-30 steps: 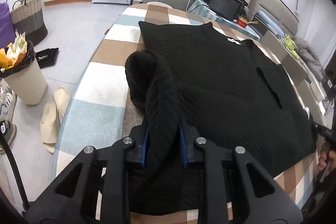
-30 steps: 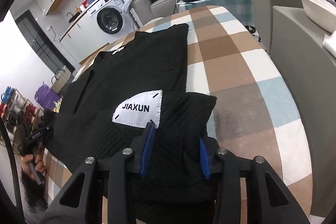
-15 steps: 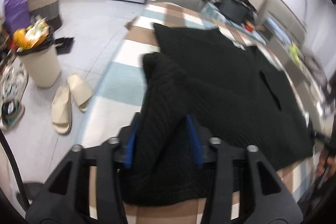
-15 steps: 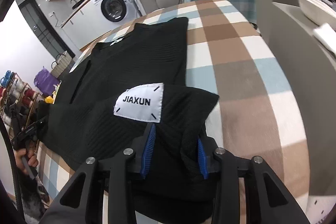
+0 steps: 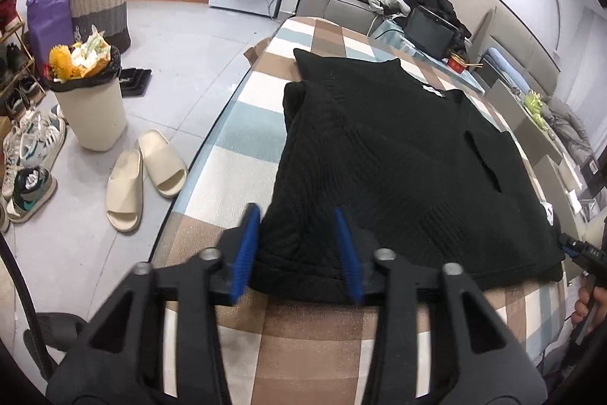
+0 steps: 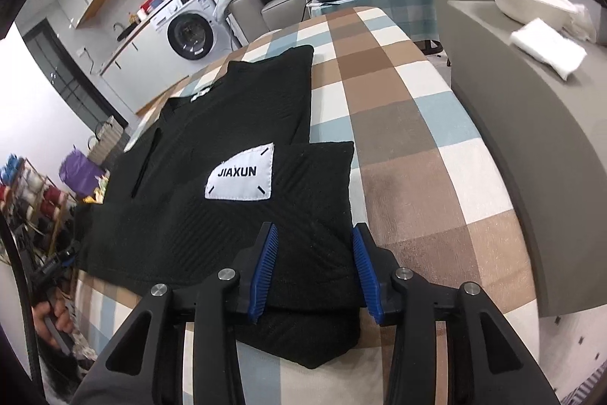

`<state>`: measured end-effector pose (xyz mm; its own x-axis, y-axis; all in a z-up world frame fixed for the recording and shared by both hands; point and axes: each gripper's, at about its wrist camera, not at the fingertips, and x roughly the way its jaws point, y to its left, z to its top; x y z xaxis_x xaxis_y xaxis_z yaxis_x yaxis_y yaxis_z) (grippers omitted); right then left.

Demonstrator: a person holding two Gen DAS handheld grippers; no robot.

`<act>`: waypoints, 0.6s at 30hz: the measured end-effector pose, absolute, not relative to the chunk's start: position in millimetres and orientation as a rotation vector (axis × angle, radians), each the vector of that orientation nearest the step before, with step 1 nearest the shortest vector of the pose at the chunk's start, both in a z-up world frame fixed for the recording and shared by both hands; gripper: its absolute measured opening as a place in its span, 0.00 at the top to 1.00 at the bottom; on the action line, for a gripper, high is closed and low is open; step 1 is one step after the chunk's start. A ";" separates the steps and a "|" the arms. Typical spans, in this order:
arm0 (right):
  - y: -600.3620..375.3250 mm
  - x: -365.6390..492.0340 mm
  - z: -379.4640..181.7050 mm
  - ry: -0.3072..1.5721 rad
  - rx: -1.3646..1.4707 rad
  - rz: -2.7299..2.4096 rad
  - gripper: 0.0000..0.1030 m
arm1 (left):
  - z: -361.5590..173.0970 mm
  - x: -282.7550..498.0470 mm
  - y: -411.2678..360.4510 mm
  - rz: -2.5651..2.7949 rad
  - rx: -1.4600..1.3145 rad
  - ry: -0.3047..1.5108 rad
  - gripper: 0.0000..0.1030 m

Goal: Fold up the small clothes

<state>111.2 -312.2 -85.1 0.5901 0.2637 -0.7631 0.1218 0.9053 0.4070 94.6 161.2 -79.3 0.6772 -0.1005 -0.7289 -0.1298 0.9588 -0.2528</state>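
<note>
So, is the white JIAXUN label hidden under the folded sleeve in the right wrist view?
No, the white JIAXUN label lies face up on top of the black sweater, fully readable.

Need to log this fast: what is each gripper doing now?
Left gripper: closing, sweater fold between the jaws, not pinched.
Right gripper: open, sweater edge between the jaws.
</note>
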 end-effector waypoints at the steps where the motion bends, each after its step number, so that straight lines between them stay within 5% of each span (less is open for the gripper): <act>1: -312.6 109.7 -83.9 0.941 0.456 0.085 0.59 | -78.0 94.6 161.2 0.015 -0.297 0.826 0.86; 4: -313.1 107.9 -81.4 0.929 0.457 0.096 0.59 | -72.5 95.1 160.2 -0.001 -0.303 0.814 0.95; 11: -311.7 107.8 -87.7 0.964 0.442 0.088 0.60 | -50.5 92.8 160.3 -0.011 -0.309 0.769 0.96; 14: -305.0 107.5 -76.6 0.940 0.373 0.099 0.83 | -41.3 94.1 160.8 -0.017 -0.310 0.752 0.96; 18: -311.6 105.3 -62.2 0.875 0.454 0.169 0.87 | -33.0 96.7 158.1 -0.021 -0.302 0.745 0.96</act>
